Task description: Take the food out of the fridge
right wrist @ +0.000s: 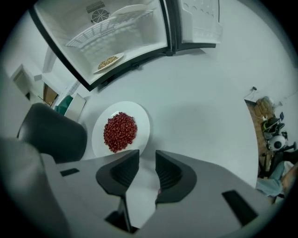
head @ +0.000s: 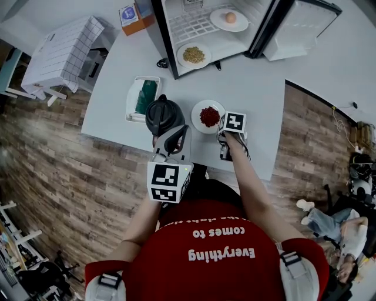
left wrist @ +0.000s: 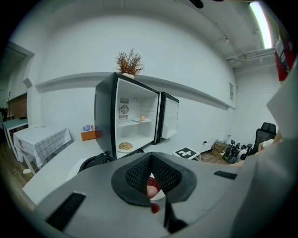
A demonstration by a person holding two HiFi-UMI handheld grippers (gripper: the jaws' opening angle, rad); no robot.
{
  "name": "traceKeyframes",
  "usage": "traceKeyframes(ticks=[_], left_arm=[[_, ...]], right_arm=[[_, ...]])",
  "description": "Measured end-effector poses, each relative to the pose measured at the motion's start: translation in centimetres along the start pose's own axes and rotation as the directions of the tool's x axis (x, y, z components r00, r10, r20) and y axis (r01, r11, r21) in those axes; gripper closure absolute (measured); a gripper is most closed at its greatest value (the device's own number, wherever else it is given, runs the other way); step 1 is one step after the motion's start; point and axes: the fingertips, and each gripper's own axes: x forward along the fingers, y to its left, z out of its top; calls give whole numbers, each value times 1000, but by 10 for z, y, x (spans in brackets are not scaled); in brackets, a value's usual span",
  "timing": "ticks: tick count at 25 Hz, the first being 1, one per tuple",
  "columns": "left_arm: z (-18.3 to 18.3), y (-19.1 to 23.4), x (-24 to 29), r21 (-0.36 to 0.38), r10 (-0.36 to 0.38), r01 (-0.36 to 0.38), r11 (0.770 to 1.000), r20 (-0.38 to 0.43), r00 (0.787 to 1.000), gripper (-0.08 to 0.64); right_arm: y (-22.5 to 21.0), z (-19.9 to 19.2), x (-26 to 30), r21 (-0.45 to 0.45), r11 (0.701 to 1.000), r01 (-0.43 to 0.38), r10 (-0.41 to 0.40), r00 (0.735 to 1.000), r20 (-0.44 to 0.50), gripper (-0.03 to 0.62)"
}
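Note:
The fridge (head: pixel 165 41) stands open on the white table (head: pixel 264 106). A plate with an egg (head: pixel 230 18) rests on its wire shelf, and a plate of tan food (head: pixel 193 55) lies on its floor. A plate of red beans (head: pixel 209 116) sits on the table in front. My right gripper (head: pixel 224 130) points steeply down at that plate's right edge. In the right gripper view the right gripper (right wrist: pixel 147 167) is open, bare table between the pads and the red beans (right wrist: pixel 120 131) just beyond. My left gripper (head: pixel 179 130) is shut and empty beside the black kettle (head: pixel 163 114).
A white tray with a green item (head: pixel 143 97) lies left of the kettle. An orange box (head: pixel 132 17) stands left of the fridge. The fridge door (head: pixel 299 29) hangs open to the right. A chequered table (head: pixel 64 50) stands far left. A person sits at lower right (head: pixel 335 226).

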Motion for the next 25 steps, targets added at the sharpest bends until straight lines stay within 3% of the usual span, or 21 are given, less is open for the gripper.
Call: traceKeyframes(ticks=[4, 7, 9, 11, 14, 19, 25], left_arm=[[2, 2, 2, -2, 1, -1, 1000, 8, 1000, 558], [6, 3, 4, 2, 2, -2, 1000, 17, 1000, 558], [12, 6, 6, 12, 9, -9, 1000, 30, 1000, 558], [19, 8, 9, 19, 15, -16, 1000, 47, 999, 558], [24, 8, 12, 12, 9, -10, 1000, 55, 998, 558], [18, -7, 22, 20, -49, 49, 999, 19, 999, 558], [17, -33, 36, 53, -118, 119, 991, -19, 993, 558]], right_arm=[[-11, -2, -13, -54, 999, 9, -7, 999, 31, 482], [-4, 6, -31, -161, 984, -70, 94, 985, 146, 558], [12, 13, -50, -235, 954, -184, 240, 942, 235, 571], [23, 15, -70, -256, 925, -282, 356, 880, 315, 577], [29, 6, -92, -260, 897, -358, 438, 804, 402, 577], [39, -20, -115, -312, 861, -401, 505, 742, 441, 577], [58, -46, -137, -402, 802, -441, 589, 695, 413, 577]])
